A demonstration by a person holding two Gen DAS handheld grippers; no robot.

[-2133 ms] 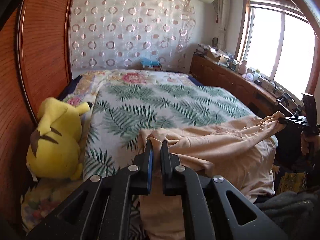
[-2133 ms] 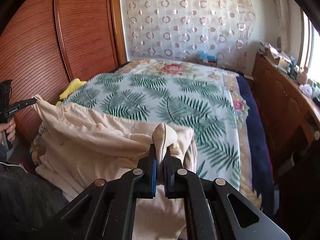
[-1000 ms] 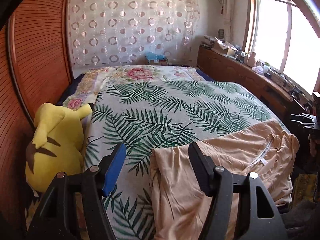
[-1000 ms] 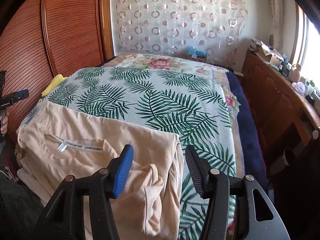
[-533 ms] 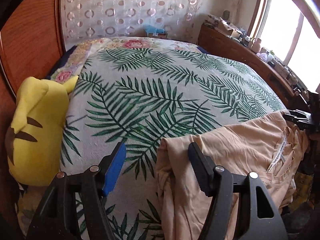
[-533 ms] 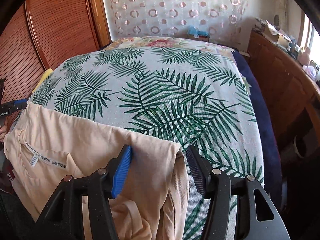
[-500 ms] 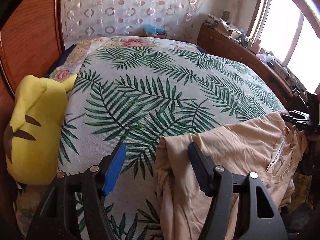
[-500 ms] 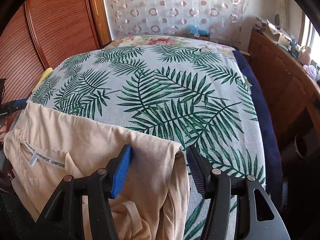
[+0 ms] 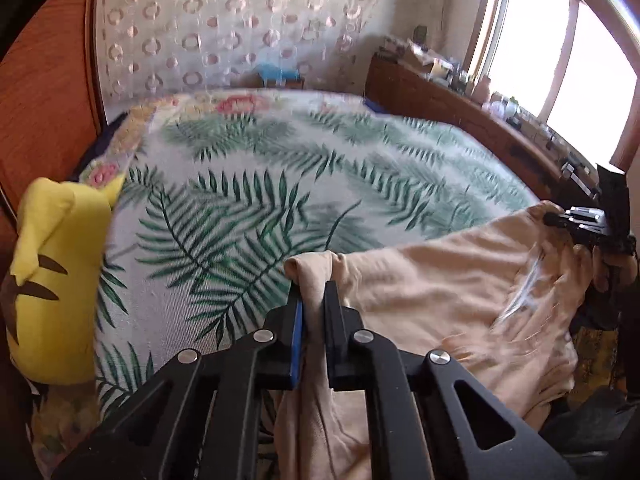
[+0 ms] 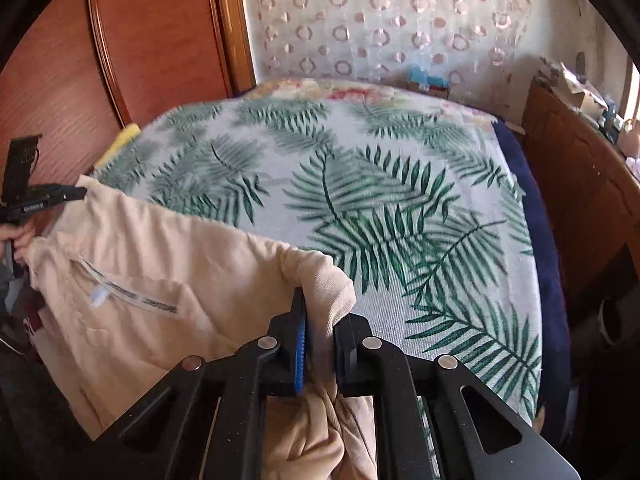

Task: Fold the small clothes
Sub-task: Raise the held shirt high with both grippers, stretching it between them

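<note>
The bed (image 9: 280,184), covered by a white spread printed with green palm fronds, carries the work. The task item, a peach-coloured cotton garment with a printed neck label (image 10: 160,280), lies at the near edge of the bed, its lower part hanging over that edge.

Step in hand, as judged: a two-corner grasp ahead of a fold or a re-lay. The left gripper (image 9: 314,300) has its jaws pressed together on a bunched corner of the garment; the fabric rises between them. The right gripper (image 10: 318,312) has its jaws pinching the opposite corner in the same way. The edge between the two grippers is drawn fairly taut.

Next move, as judged: lift both corners together at equal height, keep the edge taut, then carry it forward over the spread so the garment settles flat or doubles over itself. Unequal travel would skew the fold.

A yellow plush toy with brown stripes (image 9: 52,272) sits at the left edge of the bed, apart from the garment.

Containers: none relevant is identifiable; items on the wooden sideboard under the window (image 9: 460,112) are too blurred to name.
</note>
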